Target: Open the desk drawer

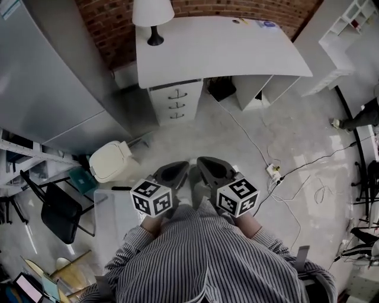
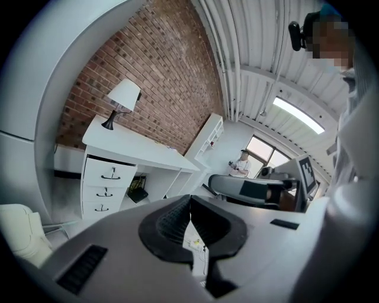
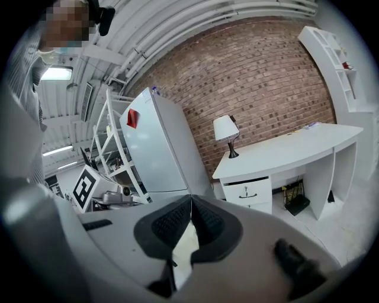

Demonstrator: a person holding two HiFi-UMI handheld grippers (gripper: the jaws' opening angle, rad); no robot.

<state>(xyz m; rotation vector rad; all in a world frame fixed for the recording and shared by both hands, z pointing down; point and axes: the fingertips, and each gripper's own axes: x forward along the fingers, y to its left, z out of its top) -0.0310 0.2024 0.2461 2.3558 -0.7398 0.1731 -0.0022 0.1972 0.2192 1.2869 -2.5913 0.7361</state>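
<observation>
We record the left hand-held gripper (image 1: 177, 171) and right hand-held gripper (image 1: 208, 167) closed and empty, well apart from the closed desk drawers (image 1: 176, 102) under the table (image 1: 219, 50); judged approach stage, next requiring jaws opened at a handle.

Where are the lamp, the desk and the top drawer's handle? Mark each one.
lamp (image 1: 153, 12): head view, on the white shade.
desk (image 1: 225, 50): head view, on a bare part of the white top.
top drawer handle (image 1: 177, 95): head view, on the middle of the dark handle.
</observation>
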